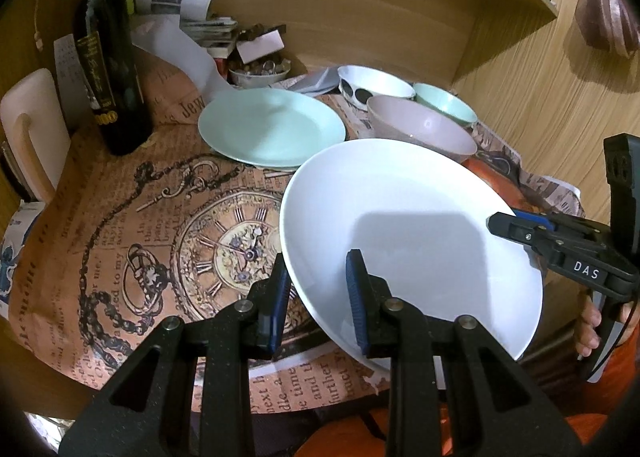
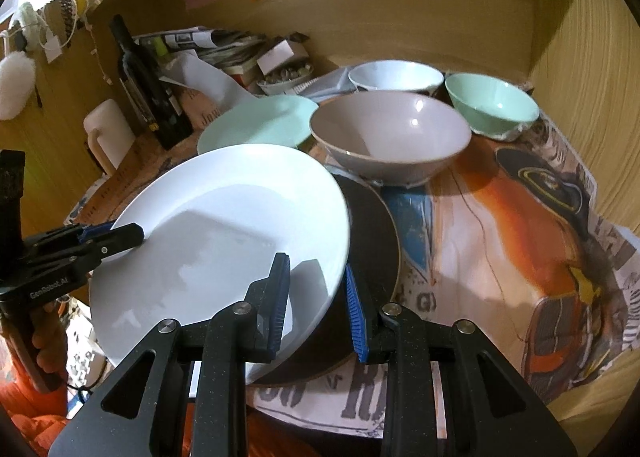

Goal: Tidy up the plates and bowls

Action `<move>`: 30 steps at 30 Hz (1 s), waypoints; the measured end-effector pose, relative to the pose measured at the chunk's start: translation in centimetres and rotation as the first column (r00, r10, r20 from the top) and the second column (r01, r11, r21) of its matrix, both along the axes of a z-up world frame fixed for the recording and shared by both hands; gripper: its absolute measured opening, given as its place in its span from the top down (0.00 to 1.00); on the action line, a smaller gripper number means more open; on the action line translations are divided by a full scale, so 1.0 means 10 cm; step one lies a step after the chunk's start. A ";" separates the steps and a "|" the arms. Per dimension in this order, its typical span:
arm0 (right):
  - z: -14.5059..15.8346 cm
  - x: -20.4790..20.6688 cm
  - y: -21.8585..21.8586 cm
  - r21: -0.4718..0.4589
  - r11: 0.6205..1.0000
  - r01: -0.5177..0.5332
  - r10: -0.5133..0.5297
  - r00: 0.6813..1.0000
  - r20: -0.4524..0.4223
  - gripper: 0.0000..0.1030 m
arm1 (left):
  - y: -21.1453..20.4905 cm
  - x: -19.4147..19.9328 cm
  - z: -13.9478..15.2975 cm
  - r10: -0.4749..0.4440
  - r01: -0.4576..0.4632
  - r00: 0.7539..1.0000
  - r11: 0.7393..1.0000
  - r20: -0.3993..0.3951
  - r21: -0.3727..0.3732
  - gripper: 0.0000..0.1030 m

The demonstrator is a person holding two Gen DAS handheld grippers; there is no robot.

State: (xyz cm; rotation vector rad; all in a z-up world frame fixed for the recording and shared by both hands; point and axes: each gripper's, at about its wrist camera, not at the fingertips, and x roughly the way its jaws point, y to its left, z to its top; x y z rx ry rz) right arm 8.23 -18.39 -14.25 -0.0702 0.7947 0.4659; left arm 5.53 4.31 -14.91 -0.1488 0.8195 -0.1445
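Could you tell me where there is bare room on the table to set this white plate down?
Free: the clock-print paper between the wine bottle, mint plate and white plate; also the orange print right of the dark plate. Crowded: the back, with bowls and clutter.

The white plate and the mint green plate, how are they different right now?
The white plate is held up and tilted, with the left gripper and right gripper clamped on opposite sides of its rim; the mint green plate lies flat on the paper-covered table, untouched. The white plate is nearer the cameras, the green one farther back, beside the bowls. Both are round, plain and empty.
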 end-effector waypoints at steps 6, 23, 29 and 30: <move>-0.11 0.06 -0.06 0.007 1.000 0.016 -0.016 0.999 -0.033 0.76 | -0.02 0.10 -0.13 -0.003 0.003 0.999 1.000 -0.042 -0.001 0.73; -0.20 0.20 -0.17 0.027 0.998 0.056 -0.054 0.996 -0.068 0.76 | -0.13 0.34 -0.23 -0.028 0.030 0.997 0.999 -0.070 0.026 0.72; -0.18 0.20 -0.19 0.026 0.998 0.055 -0.053 0.996 -0.067 0.76 | -0.14 0.39 -0.26 -0.039 0.041 0.997 0.999 -0.071 0.022 0.72; -0.18 0.20 -0.19 0.026 0.998 0.054 -0.052 0.996 -0.068 0.76 | -0.14 0.39 -0.27 -0.041 0.043 0.997 0.999 -0.070 0.018 0.72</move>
